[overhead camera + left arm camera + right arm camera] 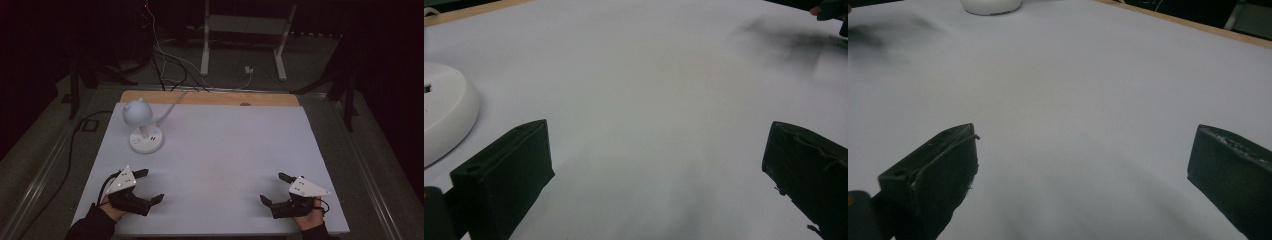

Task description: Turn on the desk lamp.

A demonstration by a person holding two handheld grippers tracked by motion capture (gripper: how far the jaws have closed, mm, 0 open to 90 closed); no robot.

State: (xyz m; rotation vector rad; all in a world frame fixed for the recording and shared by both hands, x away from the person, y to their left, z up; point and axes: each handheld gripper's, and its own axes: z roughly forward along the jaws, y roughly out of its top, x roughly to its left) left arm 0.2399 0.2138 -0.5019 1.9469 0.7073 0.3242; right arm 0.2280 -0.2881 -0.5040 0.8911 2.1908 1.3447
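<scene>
A small white desk lamp (138,113) with a round head stands on its disc base (146,140) at the table's back left, its white cord running off the far edge. My left gripper (152,185) rests low at the front left, open, jaws wide apart over bare surface. In the left gripper view the lamp base (444,117) sits just left of the jaws. At the front right, my right gripper (274,188) is also open with nothing between its jaws. The lamp base (991,6) appears far off in the right gripper view.
The white tabletop (225,150) has a wooden strip (210,97) along its far edge. Beyond it are cables (170,65) on the floor and a white desk frame (245,40). Dark stands flank both sides.
</scene>
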